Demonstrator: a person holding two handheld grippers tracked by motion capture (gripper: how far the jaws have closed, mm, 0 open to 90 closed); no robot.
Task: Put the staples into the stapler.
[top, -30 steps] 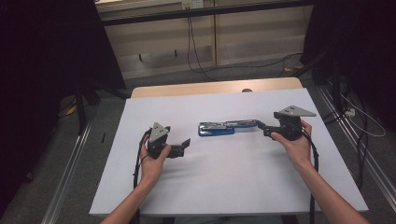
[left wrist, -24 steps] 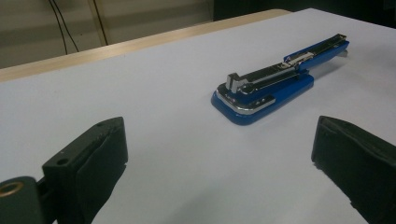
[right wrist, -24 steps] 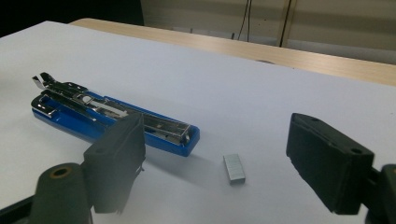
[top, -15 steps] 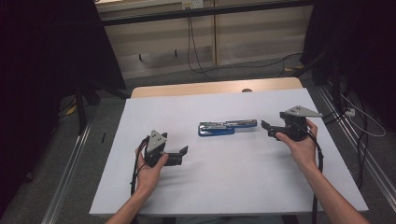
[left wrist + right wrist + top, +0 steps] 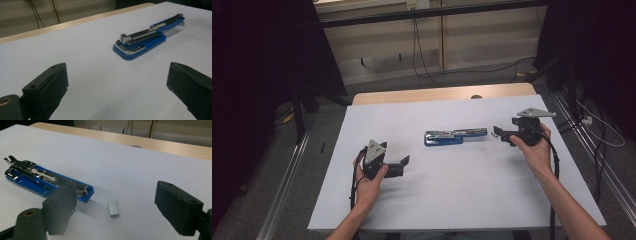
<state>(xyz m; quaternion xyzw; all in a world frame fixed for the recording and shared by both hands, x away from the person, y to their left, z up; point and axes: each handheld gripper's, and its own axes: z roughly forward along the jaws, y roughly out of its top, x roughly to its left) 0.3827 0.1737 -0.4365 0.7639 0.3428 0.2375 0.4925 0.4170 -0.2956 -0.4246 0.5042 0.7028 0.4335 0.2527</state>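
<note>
The blue stapler (image 5: 455, 136) lies flat near the middle of the high view, on the white table cover (image 5: 452, 200), its long body running left to right between my two grippers and touching neither. In my left gripper view it sits in the upper right of the frame (image 5: 147, 37), its rounded blue base and chrome end toward me and the long arm reaching away to the upper right. In my right gripper view the stapler (image 5: 47, 182) lies at the left of the frame with its chrome top swung open, so the metal channel inside shows, and its near blue corner is partly hidden behind one of my jaws. Just beside that corner, at the lower centre of the frame, a small grey strip of staples (image 5: 113, 208) lies on the cover, apart from the stapler and between my jaws as the camera sees them. My right gripper (image 5: 122, 210) is spread wide with nothing in it; in the high view it hovers at the right of the frame (image 5: 499, 132), jaws pointing left toward the stapler's far end. My left gripper (image 5: 117, 85) is also spread wide and empty; in the high view it sits at the lower left (image 5: 404, 162), well apart from the stapler. Beyond the cover, a strip of bare wooden table edge (image 5: 442, 95) crosses the upper part of the high view.
</note>
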